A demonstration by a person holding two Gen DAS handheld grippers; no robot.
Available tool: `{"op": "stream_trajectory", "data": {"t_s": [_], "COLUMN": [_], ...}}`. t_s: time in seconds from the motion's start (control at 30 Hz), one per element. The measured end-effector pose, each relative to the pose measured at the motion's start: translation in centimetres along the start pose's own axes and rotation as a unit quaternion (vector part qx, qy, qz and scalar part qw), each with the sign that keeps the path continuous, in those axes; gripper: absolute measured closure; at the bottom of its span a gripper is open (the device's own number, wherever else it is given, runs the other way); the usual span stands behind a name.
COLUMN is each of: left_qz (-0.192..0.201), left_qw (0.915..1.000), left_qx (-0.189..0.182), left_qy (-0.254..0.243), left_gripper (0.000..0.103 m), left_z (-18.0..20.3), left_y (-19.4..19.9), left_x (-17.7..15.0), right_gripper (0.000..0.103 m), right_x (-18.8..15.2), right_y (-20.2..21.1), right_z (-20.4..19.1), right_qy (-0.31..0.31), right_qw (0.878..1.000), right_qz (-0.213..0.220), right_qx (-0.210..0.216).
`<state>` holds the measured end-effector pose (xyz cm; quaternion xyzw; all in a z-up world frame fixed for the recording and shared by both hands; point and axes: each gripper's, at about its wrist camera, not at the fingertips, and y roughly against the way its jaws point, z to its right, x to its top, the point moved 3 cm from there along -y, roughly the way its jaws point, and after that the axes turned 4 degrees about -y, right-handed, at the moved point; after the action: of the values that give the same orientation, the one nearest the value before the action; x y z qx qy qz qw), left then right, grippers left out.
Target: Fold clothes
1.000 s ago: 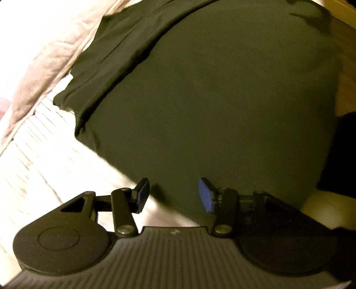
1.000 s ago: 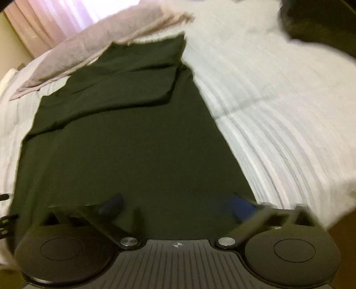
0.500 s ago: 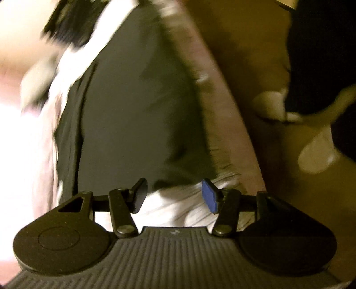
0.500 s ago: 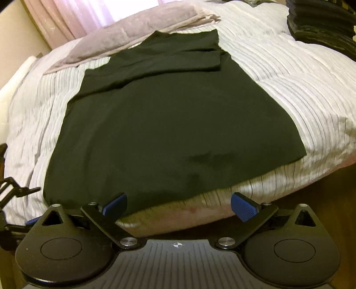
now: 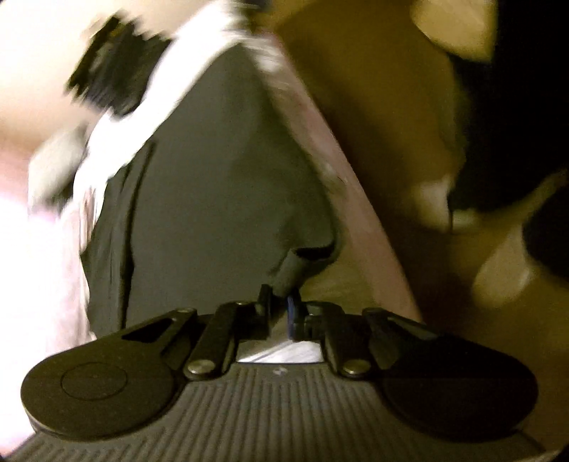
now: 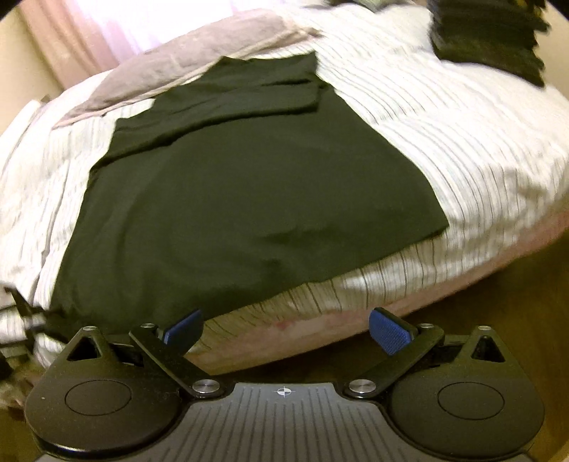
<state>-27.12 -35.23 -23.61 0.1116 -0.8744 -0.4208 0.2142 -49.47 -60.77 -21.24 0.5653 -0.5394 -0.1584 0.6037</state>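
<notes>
Pinched near-left hem corner of dark T-shirt (image 6: 249,199) in left gripper (image 5: 281,311); spread wide, right gripper (image 6: 284,328) off striped bedspread (image 6: 462,142); needed matching right-corner grip, judging by layout.

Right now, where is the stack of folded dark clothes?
In the right wrist view, the stack of folded dark clothes sits at the far right corner of the striped bedspread, right of the spread-out dark shirt.

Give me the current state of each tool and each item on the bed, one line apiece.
Left tool: shut on a corner of the dark shirt.
Right tool: open, empty, off the bed's near edge.
Dark shirt: spread flat, far part folded over.
Striped bedding: wrinkled, under the shirt.
Dark pile: stacked at the far right corner.
</notes>
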Motion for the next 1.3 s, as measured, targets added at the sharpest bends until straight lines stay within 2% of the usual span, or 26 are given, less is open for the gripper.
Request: {"op": "stream_trajectory", "data": {"t_s": [0.07, 0.13, 0.2, 0.3, 0.4, 0.5, 0.6, 0.63, 0.67, 0.7, 0.8, 0.93, 0.97, 1.0, 1.07, 1.1, 1.2, 1.3], "left_qz": [-0.001, 0.004, 0.01, 0.016, 0.023, 0.02, 0.016, 0.015, 0.014, 0.013, 0.01, 0.006, 0.005, 0.003, 0.0, -0.001, -0.011, -0.008], "left_qw": [0.9965, 0.9864, 0.972, 0.9525, 0.9342, 0.9229, 0.9162, 0.9153, 0.9144, 0.9135, 0.9108, 0.9076, 0.9071, 0.9066, 0.9056, 0.9051, 0.9087, 0.9106], "left_qx": [-0.015, -0.025, -0.031, -0.04, -0.05, -0.055, -0.055, -0.055, -0.056, -0.056, -0.057, -0.057, -0.056, -0.055, -0.053, -0.052, -0.047, -0.041], "left_qy": [0.082, 0.163, 0.233, 0.302, 0.352, 0.381, 0.397, 0.399, 0.401, 0.403, 0.409, 0.416, 0.417, 0.418, 0.421, 0.422, 0.415, 0.411], "left_gripper": [0.097, 0.098, 0.098, 0.099, 0.099, 0.1, 0.101, 0.101, 0.101, 0.101, 0.101, 0.101, 0.101, 0.101, 0.101, 0.101, 0.102, 0.102], "left_z": [-2.9, -5.9, -8.8, -12.1, -14.6, -16.2, -16.7, -16.7, -16.7, -16.7, -16.6, -16.5, -16.5, -16.4, -16.3, -16.2, -15.5, -14.5], "left_y": [1.0, 1.9, 2.7, 3.3, 3.9, 4.2, 4.7, 4.8, 4.9, 4.9, 5.1, 5.4, 5.4, 5.4, 5.5, 5.5, 6.0, 7.5], "left_x": [0.2, 0.3, 0.2, -0.2, -0.7, -1.2, -1.7, -1.8, -1.9, -2.0, -2.2, -2.6, -2.7, -2.7, -2.9, -3.0, -3.0, -2.8], "right_gripper": [0.001, 0.001, 0.001, 0.001, 0.001, 0.002, 0.003, 0.009, 0.027, 0.038, 0.04, 0.041, 0.053, 0.07, 0.084, 0.098, 0.101, 0.101], "right_x": [-0.1, -0.5, -1.5, -3.2, -4.6, -5.2, -5.0, -4.9, -4.7, -4.4, -3.0, -0.5, 0.0, 0.5, 1.3, 1.7, 2.4, 2.9], "right_y": [0.0, 0.0, -0.2, -0.9, -2.4, -4.1, -5.9, -6.4, -7.0, -7.5, -8.2, -8.8, -9.0, -9.3, -9.4, -9.2, -7.7, -5.0], "right_z": [-1.2, -3.0, -5.4, -8.7, -11.0, -11.8, -11.4, -10.9, -10.0, -9.0, -5.2, 0.0, 1.1, 2.2, 3.6, 3.9, 3.9, 2.8], "right_qy": [0.067, 0.157, 0.258, 0.389, 0.462, 0.485, 0.495, 0.5, 0.506, 0.507, 0.492, 0.484, 0.486, 0.488, 0.492, 0.491, 0.479, 0.483], "right_qw": [0.998, 0.987, 0.965, 0.918, 0.881, 0.864, 0.854, 0.85, 0.847, 0.845, 0.851, 0.85, 0.849, 0.847, 0.844, 0.843, 0.852, 0.85], "right_qz": [0.01, 0.023, 0.043, 0.073, 0.101, 0.133, 0.161, 0.167, 0.165, 0.163, 0.158, 0.131, 0.119, 0.107, 0.09, 0.084, 0.076, 0.08], "right_qx": [0.003, 0.01, 0.017, 0.026, 0.039, 0.034, 0.011, -0.002, -0.018, -0.035, -0.096, -0.161, -0.171, -0.182, -0.197, -0.2, -0.197, -0.195]}}
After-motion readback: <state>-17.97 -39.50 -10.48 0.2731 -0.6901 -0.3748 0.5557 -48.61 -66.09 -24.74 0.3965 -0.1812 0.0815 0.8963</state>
